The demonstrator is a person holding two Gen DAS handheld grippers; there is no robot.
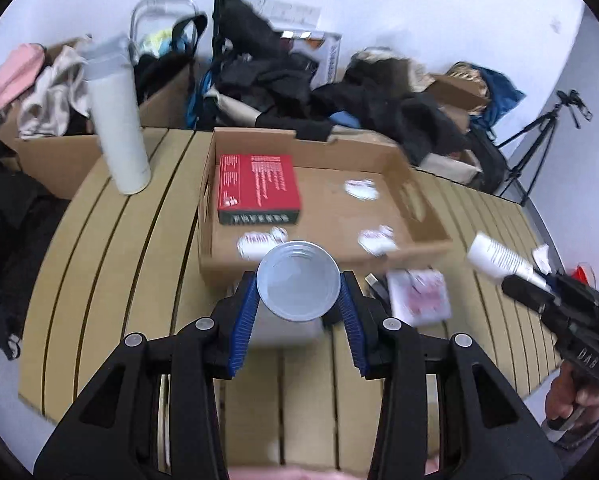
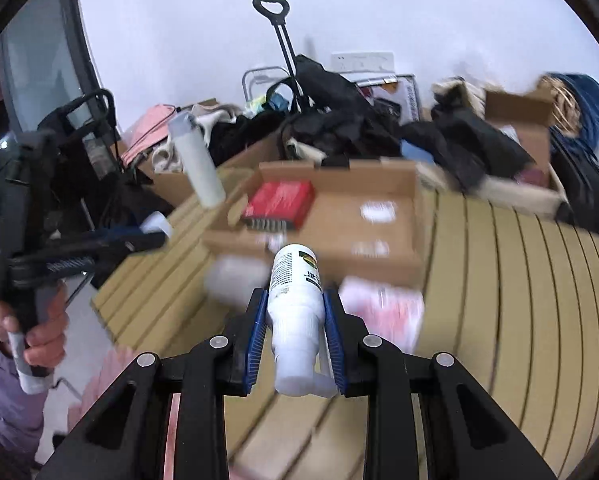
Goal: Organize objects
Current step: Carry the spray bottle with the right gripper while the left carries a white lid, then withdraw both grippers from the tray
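My left gripper (image 1: 298, 292) is shut on a grey plastic cup (image 1: 298, 281), its mouth towards the camera, held above the slatted table just in front of the open cardboard tray (image 1: 423, 240). The tray holds a red box (image 1: 258, 188) and several small white packets (image 1: 361, 189). My right gripper (image 2: 295, 312) is shut on a white bottle (image 2: 295, 300) with a printed label, held above the table near the tray's (image 2: 413, 232) front edge. The bottle (image 1: 499, 260) and right gripper also show at the right of the left wrist view.
A tall white flask (image 1: 117, 128) stands at the table's back left. A white and pink packet (image 1: 419, 296) and a white tub lie in front of the tray. Boxes of clothes (image 1: 55, 92) and dark garments (image 1: 379, 100) crowd behind the table. A tripod (image 1: 539, 140) stands at right.
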